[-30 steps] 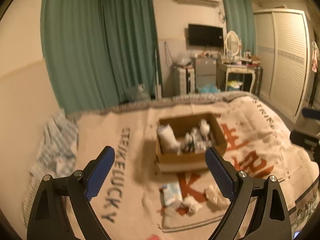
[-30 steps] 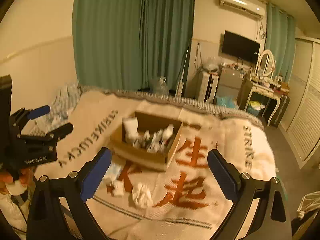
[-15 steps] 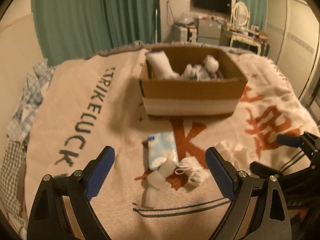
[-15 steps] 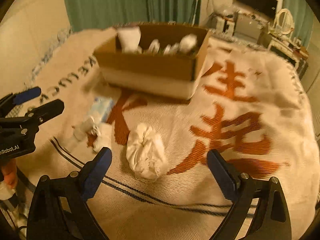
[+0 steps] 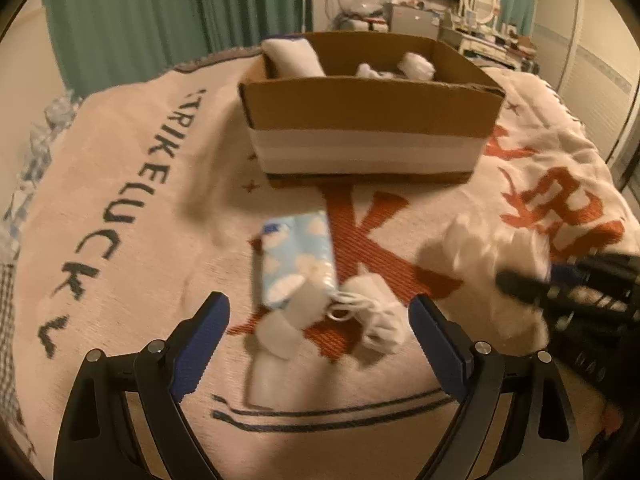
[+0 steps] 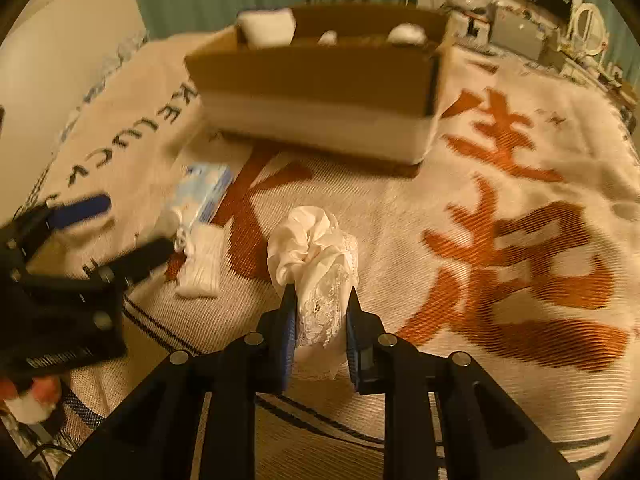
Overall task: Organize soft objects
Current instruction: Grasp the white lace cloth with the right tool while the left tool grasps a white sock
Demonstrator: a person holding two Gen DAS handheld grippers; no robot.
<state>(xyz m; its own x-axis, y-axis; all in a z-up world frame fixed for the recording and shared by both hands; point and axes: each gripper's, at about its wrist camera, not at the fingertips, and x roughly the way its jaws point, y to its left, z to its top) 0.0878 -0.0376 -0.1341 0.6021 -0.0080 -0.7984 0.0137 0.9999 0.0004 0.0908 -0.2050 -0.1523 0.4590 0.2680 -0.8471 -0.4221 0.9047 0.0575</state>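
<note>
A crumpled white lace cloth (image 6: pixel 310 254) lies on the printed blanket, and my right gripper (image 6: pixel 320 300) is shut on its near end. The same cloth (image 5: pixel 486 252) shows blurred at the right of the left wrist view, with the right gripper (image 5: pixel 532 280) on it. My left gripper (image 5: pixel 318 324) hangs open just above a blue cloud-print tissue pack (image 5: pixel 296 256), a white roll (image 5: pixel 286 328) and a white sock (image 5: pixel 378 316). Behind them stands a cardboard box (image 5: pixel 368 108) holding several white soft items.
The blanket (image 6: pixel 500 240) with orange and dark lettering covers the bed. Checked fabric (image 5: pixel 24 168) lies at the bed's left edge. Green curtains, a television and a dresser stand at the back; a wardrobe is at the right.
Both grippers dropped from high above the bed to just over the blanket. The right jaws closed onto the white lace cloth. The left jaws stayed wide.
</note>
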